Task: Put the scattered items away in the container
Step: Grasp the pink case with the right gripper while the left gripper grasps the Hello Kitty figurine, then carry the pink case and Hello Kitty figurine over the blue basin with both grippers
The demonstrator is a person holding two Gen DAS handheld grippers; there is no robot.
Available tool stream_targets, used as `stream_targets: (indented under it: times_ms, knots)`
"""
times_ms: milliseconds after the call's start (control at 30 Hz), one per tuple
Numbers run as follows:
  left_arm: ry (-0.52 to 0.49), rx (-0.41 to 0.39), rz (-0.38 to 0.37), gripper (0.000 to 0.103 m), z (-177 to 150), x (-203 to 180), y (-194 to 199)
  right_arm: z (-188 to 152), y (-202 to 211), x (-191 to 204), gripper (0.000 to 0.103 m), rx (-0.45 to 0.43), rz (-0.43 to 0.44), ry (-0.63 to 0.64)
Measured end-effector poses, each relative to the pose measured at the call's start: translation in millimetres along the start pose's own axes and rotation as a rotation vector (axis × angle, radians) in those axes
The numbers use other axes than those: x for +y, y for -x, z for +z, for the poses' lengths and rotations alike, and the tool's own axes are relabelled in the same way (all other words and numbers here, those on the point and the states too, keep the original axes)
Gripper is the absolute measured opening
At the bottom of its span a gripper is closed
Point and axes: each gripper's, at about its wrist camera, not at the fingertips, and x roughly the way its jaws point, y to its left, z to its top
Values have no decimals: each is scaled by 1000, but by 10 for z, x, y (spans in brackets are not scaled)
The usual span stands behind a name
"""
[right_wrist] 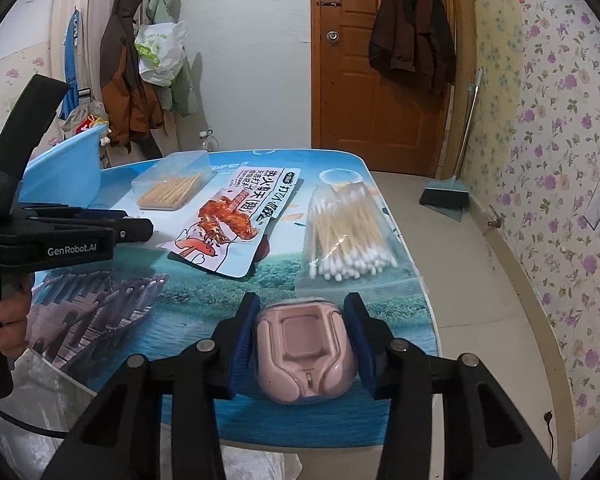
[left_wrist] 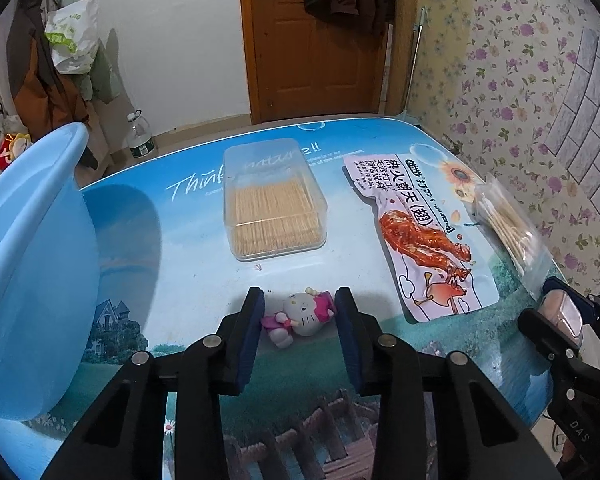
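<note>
Scattered items lie on a table (left_wrist: 188,248) with a printed landscape cover. From the left wrist, the left gripper (left_wrist: 300,308) has its blue pads on either side of a small cat figurine (left_wrist: 300,314), touching it and gripping it on the tabletop; a light blue basin (left_wrist: 32,280) stands at the left, a clear toothpick box (left_wrist: 274,204) ahead, a snack packet (left_wrist: 424,236) to the right. Only the right wrist view clearly shows the right gripper (right_wrist: 300,334), its jaws closed against a pink earbud case (right_wrist: 306,350) near the table's front edge, a cotton swab bag (right_wrist: 348,232) beyond, and a hand (right_wrist: 12,324) on the other gripper's handle.
</note>
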Motion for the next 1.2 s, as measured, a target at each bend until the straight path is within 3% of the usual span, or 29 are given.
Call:
stream_targets:
  times_ms: [500, 1200]
  knots:
    - [20, -21, 8, 34, -164, 72, 153, -29, 121, 23, 45, -8, -14, -16]
    - [78, -101, 13, 34, -471, 323, 697, 37, 383, 342, 45, -43, 2, -31]
